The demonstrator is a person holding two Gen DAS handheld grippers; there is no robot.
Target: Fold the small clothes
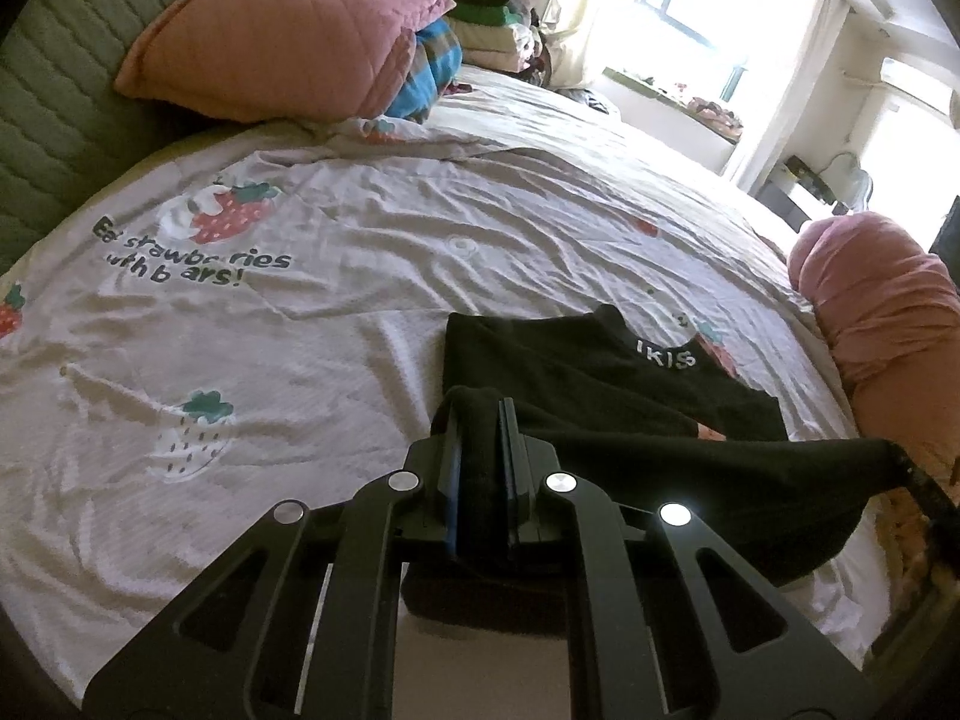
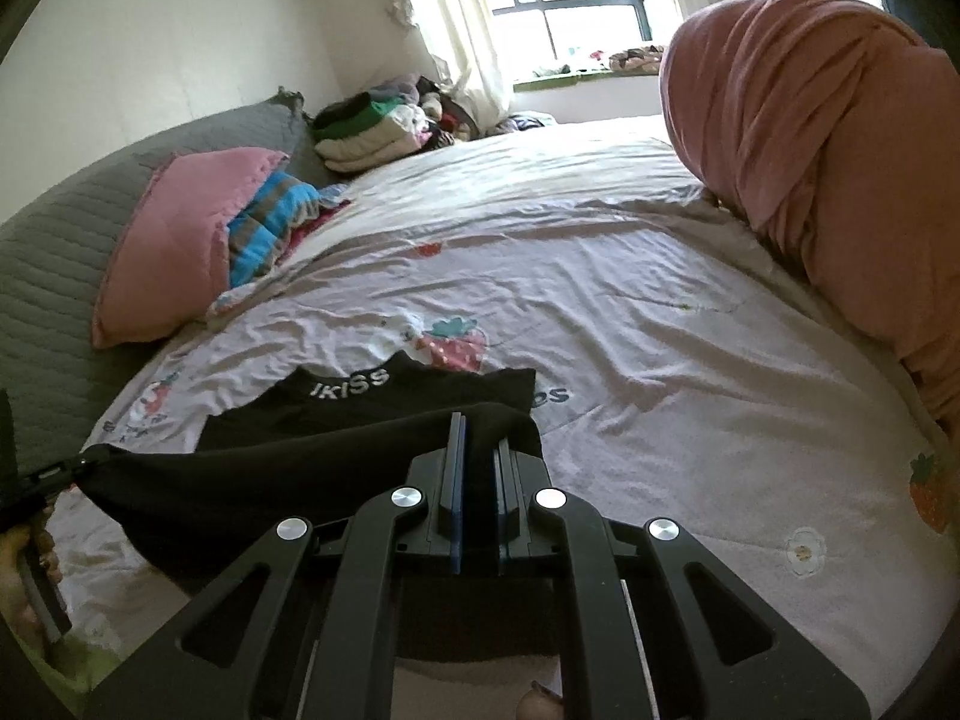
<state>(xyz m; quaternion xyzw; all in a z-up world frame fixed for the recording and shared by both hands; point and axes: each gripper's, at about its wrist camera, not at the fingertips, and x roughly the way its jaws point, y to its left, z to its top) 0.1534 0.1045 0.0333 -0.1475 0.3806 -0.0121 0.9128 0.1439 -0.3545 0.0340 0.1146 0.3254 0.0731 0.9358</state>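
A small black garment with white "IKISS" lettering on its waistband lies on the strawberry-print bed sheet. My left gripper is shut on one near corner of it and holds that edge lifted. My right gripper is shut on the other near corner of the black garment. The lifted edge hangs taut between the two grippers, above the part lying flat. The right gripper shows at the right edge of the left wrist view.
A pink pillow and a blue striped blanket lie at the headboard. A stack of folded clothes sits at the far corner. A rolled pink quilt runs along the bed's right side.
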